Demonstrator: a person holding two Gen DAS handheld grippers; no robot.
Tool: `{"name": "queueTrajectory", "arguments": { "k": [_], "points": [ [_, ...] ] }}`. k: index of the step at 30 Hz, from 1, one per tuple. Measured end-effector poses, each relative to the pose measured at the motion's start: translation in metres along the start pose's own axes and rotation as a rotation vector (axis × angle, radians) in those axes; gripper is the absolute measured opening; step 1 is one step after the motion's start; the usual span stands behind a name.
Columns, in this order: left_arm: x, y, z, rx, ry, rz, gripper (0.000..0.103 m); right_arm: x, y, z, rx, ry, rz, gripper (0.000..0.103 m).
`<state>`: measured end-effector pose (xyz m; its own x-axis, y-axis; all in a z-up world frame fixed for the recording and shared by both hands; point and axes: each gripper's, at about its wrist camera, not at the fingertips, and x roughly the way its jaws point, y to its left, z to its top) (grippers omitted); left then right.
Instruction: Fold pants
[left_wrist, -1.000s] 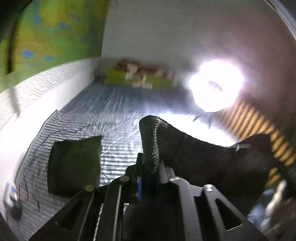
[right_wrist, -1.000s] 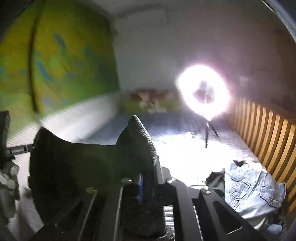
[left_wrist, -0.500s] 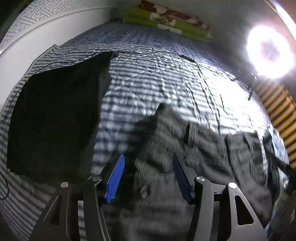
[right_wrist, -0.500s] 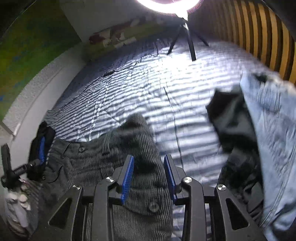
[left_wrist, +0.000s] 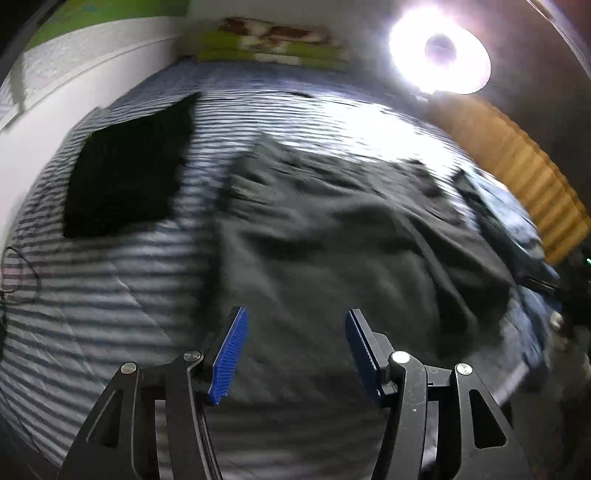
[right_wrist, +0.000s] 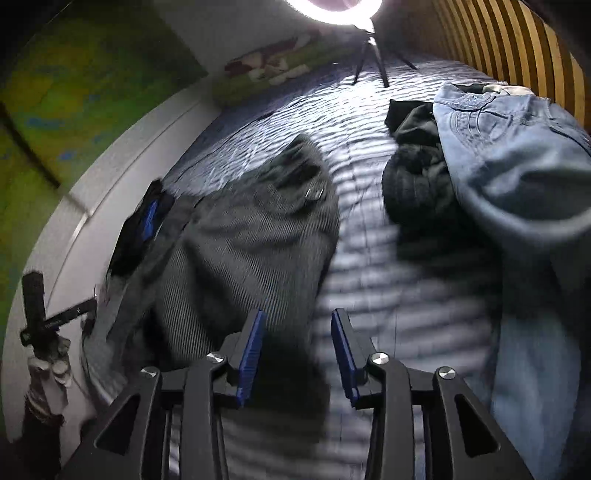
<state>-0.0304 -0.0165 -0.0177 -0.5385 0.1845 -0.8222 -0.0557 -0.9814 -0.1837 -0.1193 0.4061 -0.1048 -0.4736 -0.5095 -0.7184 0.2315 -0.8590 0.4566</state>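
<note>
Pants (left_wrist: 332, 236), dark grey with a fine stripe, lie spread on the striped bedsheet (left_wrist: 110, 295). Above them the left gripper (left_wrist: 295, 350) has its blue pads well apart and nothing clamped; its jaws have just been opening. On the right gripper (right_wrist: 295, 350) the jaws have likewise just been opening and grip nothing, one pant corner lying ahead to the left. Denim clothing (right_wrist: 517, 166) sits at the right. No writing is readable.
</note>
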Motion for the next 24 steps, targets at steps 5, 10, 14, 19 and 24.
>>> {"name": "queueTrajectory", "arguments": {
  "k": [5, 10, 14, 19, 24],
  "points": [
    [-0.003, -0.078, -0.038, 0.124, 0.048, -0.131, 0.059, -0.013, 0.014, -0.041, -0.096, 0.01, -0.035, 0.045],
    [0.031, -0.136, -0.049, 0.176, 0.11, -0.201, 0.059, -0.004, 0.015, -0.049, -0.111, 0.025, -0.059, 0.045],
    [0.061, -0.153, -0.042, 0.157, 0.129, -0.202, 0.062, 0.003, 0.012, -0.047, -0.116, 0.029, -0.078, 0.045],
    [0.092, -0.149, -0.027, 0.12, 0.13, -0.116, 0.065, 0.013, 0.008, -0.047, -0.127, 0.045, -0.083, 0.048],
    [0.104, -0.13, -0.018, 0.084, 0.143, -0.077, 0.07, 0.024, 0.009, -0.043, -0.178, 0.054, -0.102, 0.052]
  ]
}}
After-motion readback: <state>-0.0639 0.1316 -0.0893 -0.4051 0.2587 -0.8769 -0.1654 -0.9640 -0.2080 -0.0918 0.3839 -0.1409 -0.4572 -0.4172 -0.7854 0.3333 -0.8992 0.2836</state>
